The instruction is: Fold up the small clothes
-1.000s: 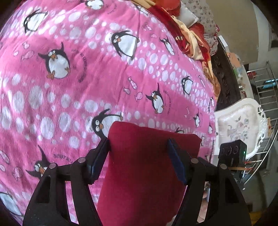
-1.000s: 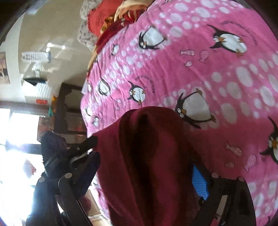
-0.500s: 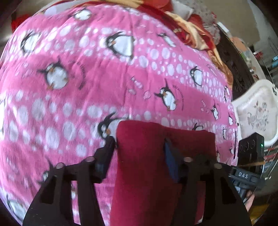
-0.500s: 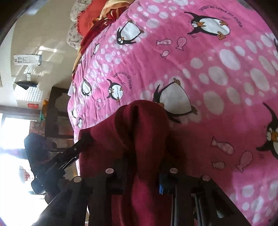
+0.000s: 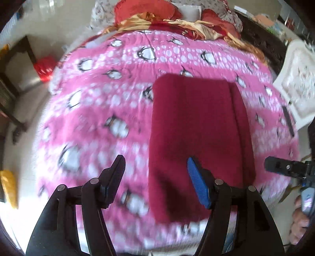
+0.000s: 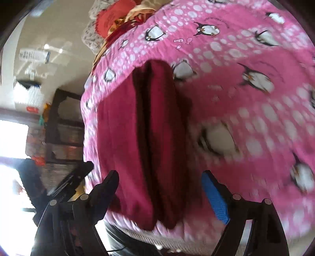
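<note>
The dark red soft knit garment [image 5: 198, 122] lay folded lengthwise on the pink penguin-print blanket [image 5: 110, 102]. The left gripper [image 5: 155, 181] stood spread, empty; the right gripper [image 6: 159, 189] was opening, clear of cloth. Light and limp; best taken at a near corner.

A bed covered by a pink penguin-print blanket [image 5: 122, 82] fills most of both views, with a heap of red and gold bedding [image 5: 167, 17] and floral pillows [image 5: 230, 11] at its far end. The floor [image 5: 55, 29] is pale and glossy, reflecting light; a dark wooden table [image 5: 11, 65] stands beside the bed with a red bag [image 5: 44, 68] under it. A white ornate chair [image 5: 299, 78] stands at the opposite side, and in the right wrist view a dark shelf unit [image 6: 65, 126] stands next to a bright, overexposed window [image 6: 11, 137].
</note>
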`<state>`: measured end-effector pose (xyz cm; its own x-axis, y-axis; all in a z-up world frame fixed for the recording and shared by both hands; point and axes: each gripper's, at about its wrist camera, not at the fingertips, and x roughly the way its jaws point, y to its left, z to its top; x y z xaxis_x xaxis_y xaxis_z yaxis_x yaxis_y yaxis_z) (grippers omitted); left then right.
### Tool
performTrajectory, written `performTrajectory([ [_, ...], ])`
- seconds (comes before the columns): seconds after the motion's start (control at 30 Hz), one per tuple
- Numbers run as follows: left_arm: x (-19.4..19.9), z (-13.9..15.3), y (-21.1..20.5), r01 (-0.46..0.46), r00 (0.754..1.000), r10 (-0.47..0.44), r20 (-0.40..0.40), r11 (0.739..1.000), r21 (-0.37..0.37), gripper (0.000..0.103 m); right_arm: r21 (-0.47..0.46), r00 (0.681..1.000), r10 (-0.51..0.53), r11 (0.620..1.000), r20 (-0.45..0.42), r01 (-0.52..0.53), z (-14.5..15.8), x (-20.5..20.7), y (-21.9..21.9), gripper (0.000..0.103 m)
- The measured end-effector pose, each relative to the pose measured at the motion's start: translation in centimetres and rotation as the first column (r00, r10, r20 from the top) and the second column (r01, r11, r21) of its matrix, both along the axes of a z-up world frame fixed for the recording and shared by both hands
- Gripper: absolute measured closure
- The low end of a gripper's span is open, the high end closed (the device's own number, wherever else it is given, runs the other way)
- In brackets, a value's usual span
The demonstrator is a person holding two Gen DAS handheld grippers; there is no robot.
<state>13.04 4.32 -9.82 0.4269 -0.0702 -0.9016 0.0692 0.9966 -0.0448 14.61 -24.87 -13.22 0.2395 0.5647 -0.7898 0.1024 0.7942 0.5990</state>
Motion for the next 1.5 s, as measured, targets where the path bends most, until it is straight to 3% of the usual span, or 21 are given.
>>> performTrajectory([
  [0.07, -2.4, 0.7, -0.1, -0.034, 0.999, 0.034, 0.004, 0.999, 0.031, 0.037, -0.033, 1.000, 0.000, 0.999, -0.003, 0.000, 0.6, -2.5, 0.6, 0.019],
  [0.27, -8.6, 4.1, 0.4, -0.193, 0.976, 0.198, 0.089, 0.979, -0.061, 0.037, -0.188, 0.997, 0.041, 0.982, 0.072, -0.027, 3.7, -7.3, 2.6, 0.019],
  [0.43, -11.1, 6.8, -1.1, -0.135, 0.980, 0.130, 0.151, 0.990, 0.027, 0.037, -0.220, 0.988, 0.062, 0.975, 0.139, -0.031, 7.0, -9.8, 3.1, 0.019],
  [0.6, -12.9, 9.3, -1.1, -0.146, 0.970, 0.142, 0.195, 0.989, 0.006, 0.037, -0.296, 0.976, 0.061, 0.955, 0.209, 0.004, 10.0, -11.6, 3.2, 0.019],
  [0.93, -14.0, 11.4, -1.5, -0.153, 0.956, 0.126, 0.266, 0.984, 0.086, 0.037, -0.347, 0.959, 0.092, 0.938, 0.267, 0.006, 12.4, -13.3, 4.5, 0.019],
  [1.2, -14.0, 12.2, -0.7, -0.192, 0.947, 0.153, 0.284, 0.975, 0.113, 0.037, -0.354, 0.961, 0.098, 0.935, 0.258, 0.000, 12.0, -12.7, 5.0, 0.019],
  [1.5, -13.3, 12.0, -1.2, -0.183, 0.955, 0.145, 0.258, 0.975, 0.128, 0.037, -0.371, 0.954, 0.108, 0.929, 0.281, 0.004, 12.7, -12.4, 5.3, 0.019],
])
